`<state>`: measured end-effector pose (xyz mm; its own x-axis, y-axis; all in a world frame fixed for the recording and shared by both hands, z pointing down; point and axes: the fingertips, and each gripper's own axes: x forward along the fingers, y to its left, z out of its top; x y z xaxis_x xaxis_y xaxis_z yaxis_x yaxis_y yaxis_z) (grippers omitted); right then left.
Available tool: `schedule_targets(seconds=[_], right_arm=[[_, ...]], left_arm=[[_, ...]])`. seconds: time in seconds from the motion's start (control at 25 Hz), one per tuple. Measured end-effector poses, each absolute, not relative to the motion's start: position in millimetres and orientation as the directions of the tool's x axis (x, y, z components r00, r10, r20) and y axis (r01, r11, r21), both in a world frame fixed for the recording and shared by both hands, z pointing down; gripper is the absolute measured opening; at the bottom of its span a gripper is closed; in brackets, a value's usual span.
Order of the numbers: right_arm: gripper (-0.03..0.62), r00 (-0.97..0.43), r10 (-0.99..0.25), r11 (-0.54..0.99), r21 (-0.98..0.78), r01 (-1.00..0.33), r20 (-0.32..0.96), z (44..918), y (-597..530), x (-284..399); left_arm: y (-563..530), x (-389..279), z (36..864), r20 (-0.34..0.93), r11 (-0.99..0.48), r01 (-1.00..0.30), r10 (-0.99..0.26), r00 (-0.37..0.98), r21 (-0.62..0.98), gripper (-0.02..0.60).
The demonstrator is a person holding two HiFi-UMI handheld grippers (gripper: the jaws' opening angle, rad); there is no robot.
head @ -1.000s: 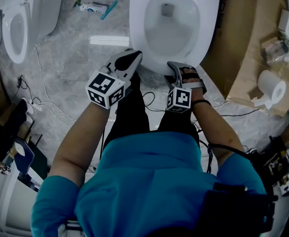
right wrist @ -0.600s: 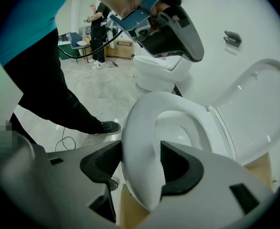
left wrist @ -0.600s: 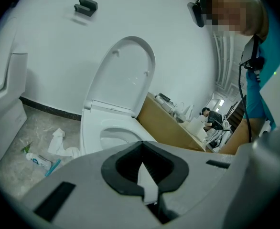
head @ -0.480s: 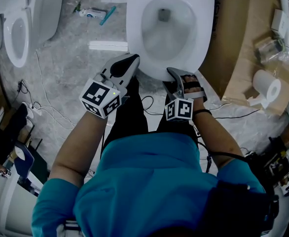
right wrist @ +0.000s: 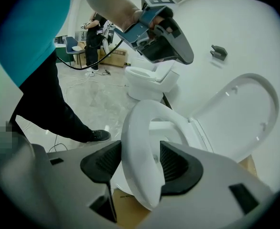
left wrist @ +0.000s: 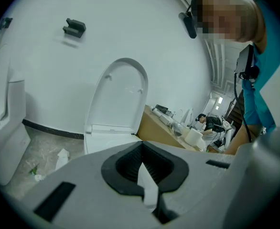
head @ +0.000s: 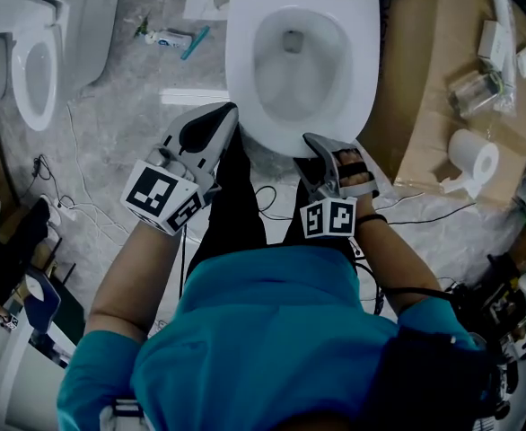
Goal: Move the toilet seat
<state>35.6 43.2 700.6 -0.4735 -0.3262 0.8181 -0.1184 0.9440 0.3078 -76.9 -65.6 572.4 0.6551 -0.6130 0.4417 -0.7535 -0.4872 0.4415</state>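
The white toilet seat [head: 241, 70] rings the bowl straight ahead of me, its lid [left wrist: 121, 98] standing upright against the wall. My right gripper [head: 322, 147] is at the seat's front right rim. In the right gripper view both black pads [right wrist: 103, 162] lie against the rim of the seat [right wrist: 136, 142], which tilts up away from the bowl. My left gripper [head: 214, 120] hovers off the bowl's front left, jaws together with nothing in them; it also shows above the seat as the left gripper [right wrist: 165, 38].
A second toilet [head: 25, 54] stands at the far left. A cardboard-covered bench [head: 420, 106] with a paper roll [head: 475, 161] flanks the bowl on the right. A tube and a toothbrush [head: 171, 36], a white strip [head: 194, 96] and cables [head: 83, 209] lie on the floor.
Both grippers have drawn back toward my body, the left one sliding left and down. The right one stays on the seat's front rim.
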Motion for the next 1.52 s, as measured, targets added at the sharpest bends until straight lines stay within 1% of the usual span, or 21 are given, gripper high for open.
schedule_targets(seconds=[0.16,0.44,0.8,1.12,1.52], right_arm=[[0.250,-0.491,-0.362,0.930,0.339,-0.139,0.792,676,33,35],[0.213,-0.523,-0.424,0.901,0.406,-0.156,0.739,636,18,34],[0.128,-0.560,-0.495,0.855,0.486,-0.178,0.665,596,-4,31],[0.124,-0.572,-0.544,0.821,0.529,-0.214,0.614,568,-26,30],[0.118,-0.608,-0.573,0.785,0.582,-0.213,0.550,537,-56,29]], left_arm=[[-74,-88,553,0.455,-0.510,-0.780,-0.633,0.626,0.364,0.003],[-91,-110,527,0.436,-0.486,-0.812,-0.685,0.584,0.324,0.003],[-101,-120,507,0.406,-0.477,-0.825,-0.719,0.564,0.302,0.003],[-104,-120,500,0.394,-0.474,-0.826,-0.727,0.562,0.304,0.003],[-112,-122,495,0.385,-0.471,-0.830,-0.737,0.556,0.299,0.003]])
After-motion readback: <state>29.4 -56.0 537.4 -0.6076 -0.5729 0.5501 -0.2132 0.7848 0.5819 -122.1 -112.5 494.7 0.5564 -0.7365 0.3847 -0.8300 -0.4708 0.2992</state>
